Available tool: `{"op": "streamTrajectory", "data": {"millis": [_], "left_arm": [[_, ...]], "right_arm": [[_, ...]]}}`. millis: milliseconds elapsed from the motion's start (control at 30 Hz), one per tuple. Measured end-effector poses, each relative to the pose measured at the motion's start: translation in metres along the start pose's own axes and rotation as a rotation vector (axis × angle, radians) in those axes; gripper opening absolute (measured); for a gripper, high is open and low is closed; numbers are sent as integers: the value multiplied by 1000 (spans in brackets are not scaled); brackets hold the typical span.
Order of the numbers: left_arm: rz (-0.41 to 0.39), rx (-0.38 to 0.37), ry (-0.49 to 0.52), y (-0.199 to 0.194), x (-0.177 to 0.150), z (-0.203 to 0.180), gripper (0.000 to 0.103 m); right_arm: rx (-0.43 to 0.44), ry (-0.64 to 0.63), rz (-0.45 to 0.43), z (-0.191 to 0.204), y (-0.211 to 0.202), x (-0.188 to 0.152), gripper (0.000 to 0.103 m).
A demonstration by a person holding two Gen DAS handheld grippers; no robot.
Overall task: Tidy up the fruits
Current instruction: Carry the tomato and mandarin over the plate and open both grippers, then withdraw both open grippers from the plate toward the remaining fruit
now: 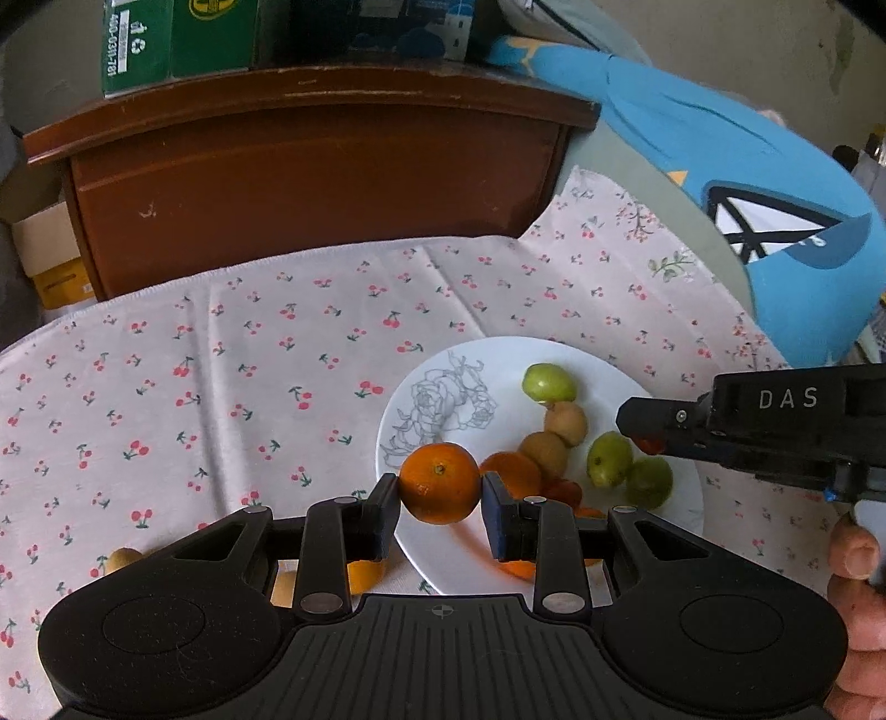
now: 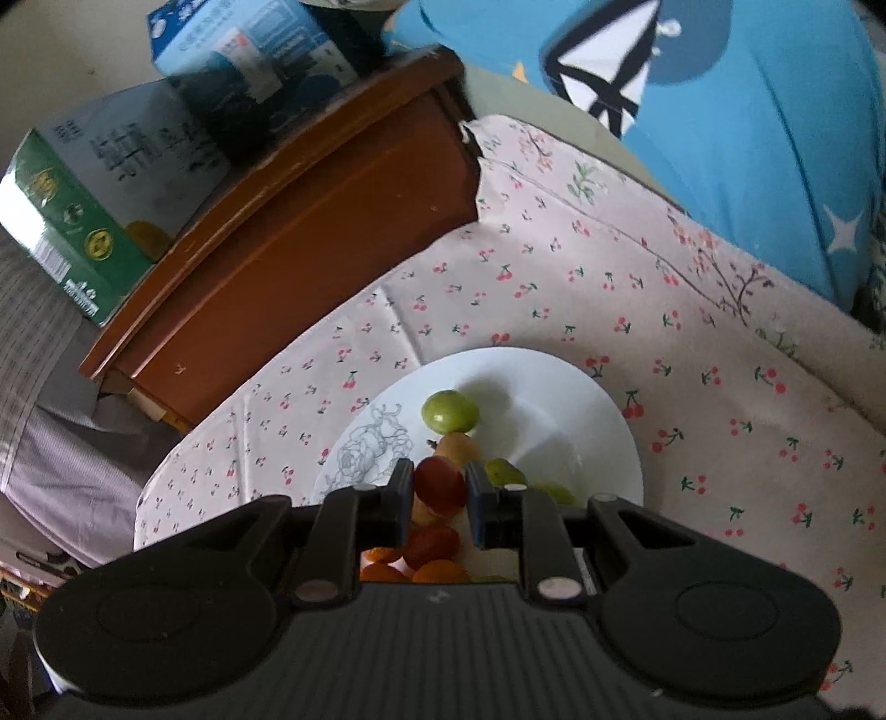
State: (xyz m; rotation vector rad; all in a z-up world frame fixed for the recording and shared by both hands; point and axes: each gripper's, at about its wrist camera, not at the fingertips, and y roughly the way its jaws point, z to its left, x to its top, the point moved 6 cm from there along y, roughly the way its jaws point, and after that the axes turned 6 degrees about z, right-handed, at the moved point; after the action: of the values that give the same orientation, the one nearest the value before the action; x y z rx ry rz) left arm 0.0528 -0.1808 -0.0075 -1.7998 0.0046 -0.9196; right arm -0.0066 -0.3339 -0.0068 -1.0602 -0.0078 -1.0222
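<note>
My left gripper [image 1: 440, 490] is shut on a small orange [image 1: 439, 482], held just above the near rim of a white plate [image 1: 443, 382] with a rose drawing. On the plate lie green fruits [image 1: 548, 382], brown fruits [image 1: 565, 423] and another orange [image 1: 512, 471]. In the left wrist view the right gripper [image 1: 637, 429] comes in from the right over the plate, a red bit showing at its tip. My right gripper [image 2: 440, 487] is shut on a small red fruit [image 2: 440, 486] above the same plate [image 2: 554, 399], where a green fruit [image 2: 449, 411] lies.
A cherry-print cloth [image 1: 221, 360] covers the table. A brown fruit [image 1: 123, 558] and an orange piece [image 1: 365, 573] lie on it left of the plate. A brown wooden cabinet [image 1: 310, 183] with cartons [image 1: 166, 44] stands behind. A blue cushion [image 1: 747, 183] lies at right.
</note>
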Motion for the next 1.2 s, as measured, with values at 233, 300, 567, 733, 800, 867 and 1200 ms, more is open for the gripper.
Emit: {"op": "streamTrajectory", "data": {"millis": [233, 300, 567, 733, 800, 867, 1200], "left_arm": [[-16, -6, 9, 4, 4, -2, 31], [-23, -12, 5, 2, 6, -2, 31], [-71, -4, -17, -19, 15, 1, 58], [-85, 32, -21, -33, 18, 5, 75], [-88, 42, -21, -40, 18, 9, 76], [-92, 50, -30, -47, 19, 13, 78], [-121, 91, -82, -84, 15, 41, 80]], "right_arm": [[-20, -5, -2, 1, 12, 2, 23], [-24, -7, -5, 2, 14, 3, 23], [-22, -31, -31, 8, 8, 5, 23], [-36, -85, -60, 17, 2, 7, 24], [-26, -91, -54, 19, 1, 4, 24], [-19, -91, -48, 20, 0, 1, 24], [20, -104, -25, 33, -7, -21, 25]]}}
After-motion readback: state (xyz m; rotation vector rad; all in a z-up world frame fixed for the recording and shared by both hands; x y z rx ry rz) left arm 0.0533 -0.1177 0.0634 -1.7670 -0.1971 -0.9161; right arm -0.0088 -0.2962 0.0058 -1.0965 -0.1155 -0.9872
